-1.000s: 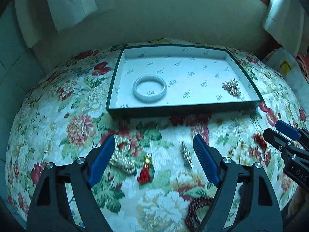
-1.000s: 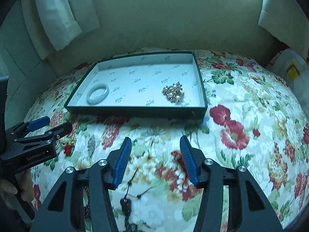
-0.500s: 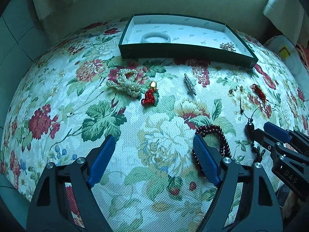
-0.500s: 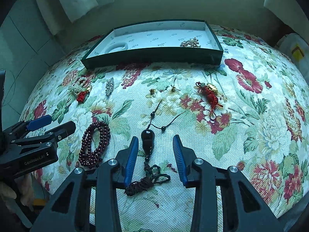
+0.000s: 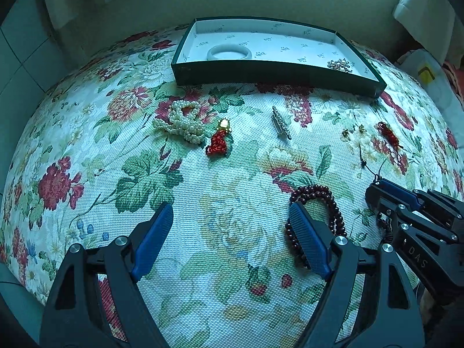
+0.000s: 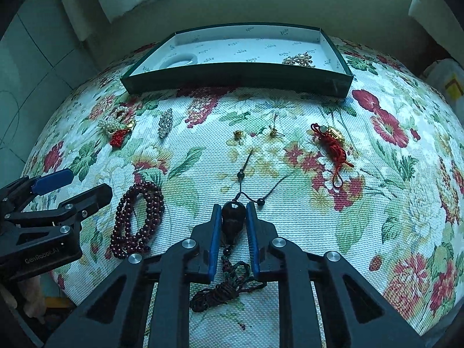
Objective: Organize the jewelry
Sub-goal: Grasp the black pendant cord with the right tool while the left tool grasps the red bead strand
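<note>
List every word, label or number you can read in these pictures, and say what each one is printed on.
"GenRobot.AI": on the body of the left claw, seen from the right wrist view.
"DAS": on the body of the right claw, seen from the left wrist view; the print may run on out of sight.
Small repeated marks on the white lining of the tray: too small to read.
Yellow label on a bag beyond the table: blurred, unreadable.
</note>
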A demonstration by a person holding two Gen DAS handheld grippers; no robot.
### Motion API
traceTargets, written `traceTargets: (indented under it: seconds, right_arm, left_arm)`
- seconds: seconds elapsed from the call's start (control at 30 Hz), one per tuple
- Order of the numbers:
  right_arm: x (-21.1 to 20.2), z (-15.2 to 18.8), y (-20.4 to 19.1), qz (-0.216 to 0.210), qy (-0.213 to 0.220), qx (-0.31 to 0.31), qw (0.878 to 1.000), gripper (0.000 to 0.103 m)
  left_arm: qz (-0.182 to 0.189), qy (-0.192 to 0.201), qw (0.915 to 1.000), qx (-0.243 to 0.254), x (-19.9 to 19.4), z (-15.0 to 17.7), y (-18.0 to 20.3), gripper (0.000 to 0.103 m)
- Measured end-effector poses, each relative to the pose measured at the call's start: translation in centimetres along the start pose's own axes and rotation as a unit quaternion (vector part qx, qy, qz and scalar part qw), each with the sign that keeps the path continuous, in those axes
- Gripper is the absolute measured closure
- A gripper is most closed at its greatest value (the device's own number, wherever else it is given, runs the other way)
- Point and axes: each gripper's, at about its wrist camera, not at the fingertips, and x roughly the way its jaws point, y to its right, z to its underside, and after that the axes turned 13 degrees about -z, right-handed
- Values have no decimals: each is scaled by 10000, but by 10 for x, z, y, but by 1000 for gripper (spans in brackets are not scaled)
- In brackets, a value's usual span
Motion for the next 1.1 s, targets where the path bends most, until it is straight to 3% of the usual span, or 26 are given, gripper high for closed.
traceTargets:
  seconds: [0.63, 0.87, 1.0, 1.1]
  right_arm:
    - [-29, 7, 30, 223, 202, 228, 9993, 86]
    - [-30, 8, 34, 196, 230, 285, 9991, 86]
    - [-29, 9, 34, 179, 220, 305, 9991, 86]
    - [-29, 9, 34, 177, 230, 315, 9991, 86]
  left_arm:
    - [365, 15, 9982, 470, 1, 0, 54, 21]
    - [406, -7, 9978, 519, 4, 6, 56, 37]
    - [353, 75, 9979, 532, 3, 7, 53, 59]
    - [433, 92, 9977, 519, 2, 7, 49, 69]
